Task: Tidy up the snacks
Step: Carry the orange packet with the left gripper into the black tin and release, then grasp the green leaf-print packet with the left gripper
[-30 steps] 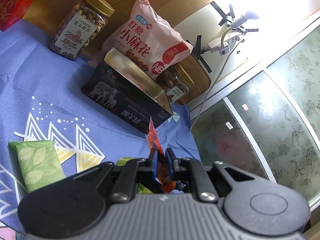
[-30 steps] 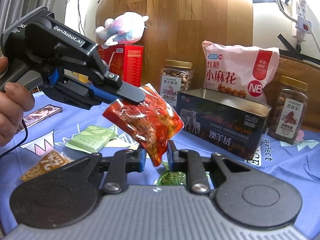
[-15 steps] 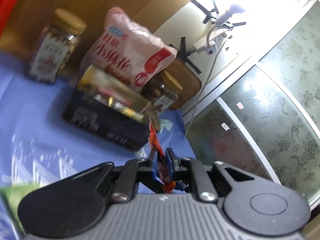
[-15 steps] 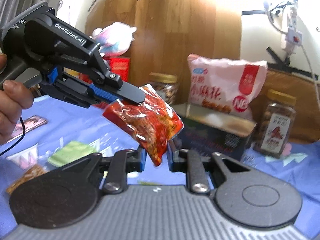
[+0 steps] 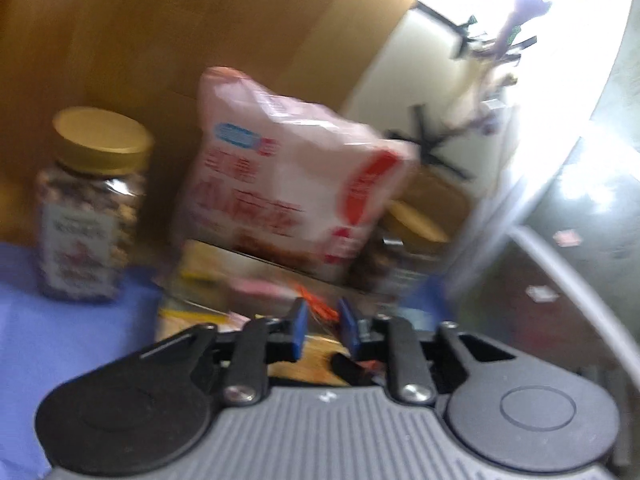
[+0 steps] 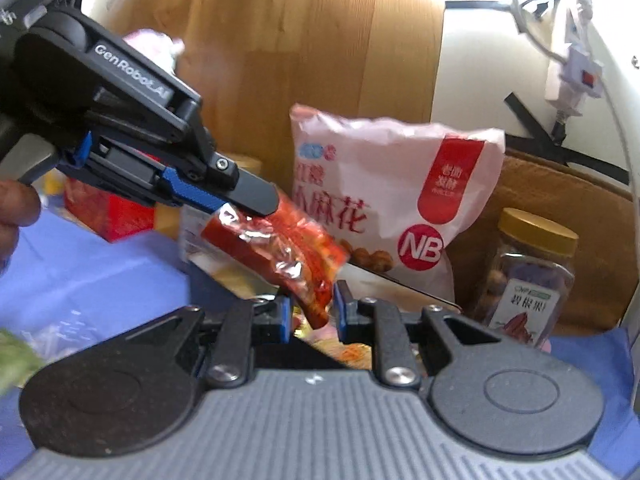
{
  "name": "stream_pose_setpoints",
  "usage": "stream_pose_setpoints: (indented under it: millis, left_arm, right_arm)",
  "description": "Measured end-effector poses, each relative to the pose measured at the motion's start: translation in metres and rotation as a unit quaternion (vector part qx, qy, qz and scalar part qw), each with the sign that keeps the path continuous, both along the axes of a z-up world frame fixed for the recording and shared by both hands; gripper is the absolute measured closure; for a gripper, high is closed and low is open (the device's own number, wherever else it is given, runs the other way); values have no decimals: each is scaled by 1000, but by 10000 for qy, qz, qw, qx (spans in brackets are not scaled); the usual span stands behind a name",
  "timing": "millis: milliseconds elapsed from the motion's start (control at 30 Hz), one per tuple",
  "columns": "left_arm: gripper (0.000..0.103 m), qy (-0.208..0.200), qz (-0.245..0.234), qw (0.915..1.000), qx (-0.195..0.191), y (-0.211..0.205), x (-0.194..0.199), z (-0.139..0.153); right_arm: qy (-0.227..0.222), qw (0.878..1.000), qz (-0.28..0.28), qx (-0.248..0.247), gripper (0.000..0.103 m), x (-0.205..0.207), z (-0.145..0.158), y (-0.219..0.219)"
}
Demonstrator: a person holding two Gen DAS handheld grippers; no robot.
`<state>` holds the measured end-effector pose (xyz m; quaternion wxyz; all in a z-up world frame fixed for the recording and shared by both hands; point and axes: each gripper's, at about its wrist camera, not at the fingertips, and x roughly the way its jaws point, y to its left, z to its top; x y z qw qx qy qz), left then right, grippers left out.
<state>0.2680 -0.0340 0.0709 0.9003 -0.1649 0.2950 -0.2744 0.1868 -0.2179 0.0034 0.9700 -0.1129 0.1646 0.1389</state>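
Behind everything, a wooden board [image 6: 304, 52] backs the far end of the blue cloth [image 6: 100, 272], and the big snacks lean or stand against it, likely so they stay upright: a pink bag [image 6: 384, 204] in the middle, a nut jar [image 6: 528, 276] to its right, and another jar [image 5: 92, 208] to its left. Just near of the bag sits an open tin [image 5: 256, 268], too blurred to read its contents clearly.

Over that tin hangs the red packet [image 6: 288, 252], carried slanting between two claws, probably so it can drop inside. The left gripper [image 6: 256, 204] has the packet's upper left end between its tips, and its jaws are opening; in its own view a clear gap shows either side of the orange edge. The right gripper [image 6: 310, 312] is narrowly parted and opening too, with the packet's lower tip between its pads, seemingly loose.
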Motion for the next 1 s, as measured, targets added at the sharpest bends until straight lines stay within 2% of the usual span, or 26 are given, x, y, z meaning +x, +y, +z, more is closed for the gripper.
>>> stream_pose_setpoints:
  millis: [67, 100, 200, 333, 433, 500, 533, 733, 833, 933, 1000]
  left_arm:
    - [79, 9, 341, 9984, 453, -6, 5, -9]
    - [78, 34, 370, 9980, 513, -6, 4, -12]
    - [69, -100, 387, 9976, 571, 1, -12, -13]
    - [68, -241, 340, 9980, 478, 17, -48, -6]
    - [67, -310, 245, 9985, 390, 36, -80, -4]
    - [64, -297, 262, 9987, 330, 53, -100, -5]
    - [64, -254, 292, 9988, 297, 63, -108, -6]
    - [64, 357, 807, 9961, -21, 131, -140, -22]
    - [64, 548, 954, 9937, -205, 154, -155, -33]
    - [64, 718, 924, 9929, -191, 161, -167, -45]
    - [64, 876, 860, 9923, -174, 159, -169, -55]
  right_arm:
    - [63, 9999, -84, 10, 66, 6, -3, 1]
    - [80, 9999, -52, 54, 65, 4, -3, 0]
    - [-65, 9999, 4, 114, 62, -14, -1, -1]
    - [-111, 9997, 134, 182, 62, -49, 3, -3]
    - [17, 9988, 269, 402, 61, -78, 5, -5]
    - [270, 9960, 444, 723, 58, -90, 5, -6]
    - [431, 9933, 561, 915, 55, -97, 4, -6]
    - [1311, 9671, 1215, 1809, 54, -121, -8, 15]
    - [1658, 9556, 1368, 2017, 54, -122, -18, 32]
    - [2029, 9419, 1502, 2216, 54, -116, -29, 48]
    - [2179, 9384, 1543, 2194, 54, -113, -32, 58]
